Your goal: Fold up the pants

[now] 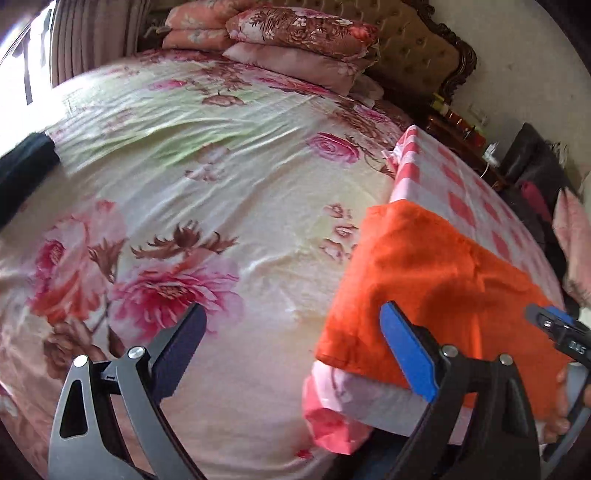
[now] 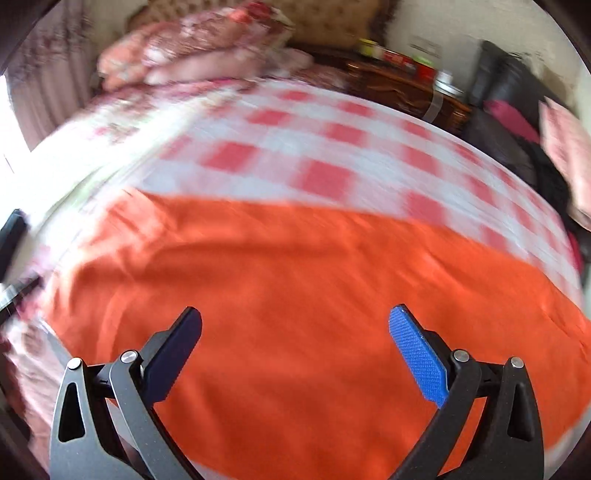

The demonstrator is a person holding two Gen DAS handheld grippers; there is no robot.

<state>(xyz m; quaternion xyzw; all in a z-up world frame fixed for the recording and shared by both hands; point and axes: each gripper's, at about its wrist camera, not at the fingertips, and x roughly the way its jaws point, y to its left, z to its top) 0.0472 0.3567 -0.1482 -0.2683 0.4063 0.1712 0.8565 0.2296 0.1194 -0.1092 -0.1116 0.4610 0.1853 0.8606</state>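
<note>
Orange pants (image 1: 436, 266) lie flat as a folded rectangle on a table covered with a red-and-white checked cloth (image 1: 443, 166). My left gripper (image 1: 293, 308) is open and empty. It hangs over the floral bed, just left of the pants, and its blue right finger (image 1: 406, 354) overlaps their near-left corner. In the blurred right wrist view, my right gripper (image 2: 295, 312) is open above the middle of the orange pants (image 2: 295, 251), with nothing between its fingers. Beyond them lies the checked cloth (image 2: 332, 147). A hand (image 1: 557, 406) holds that tool at the left wrist view's right edge.
A wide bed with a floral sheet (image 1: 184, 166) fills the left side, with stacked pillows (image 1: 295, 33) at its headboard. A dark cloth (image 1: 26, 170) lies at the bed's left edge. A wooden nightstand (image 1: 458, 125) and a black chair (image 1: 535, 166) stand beyond the table.
</note>
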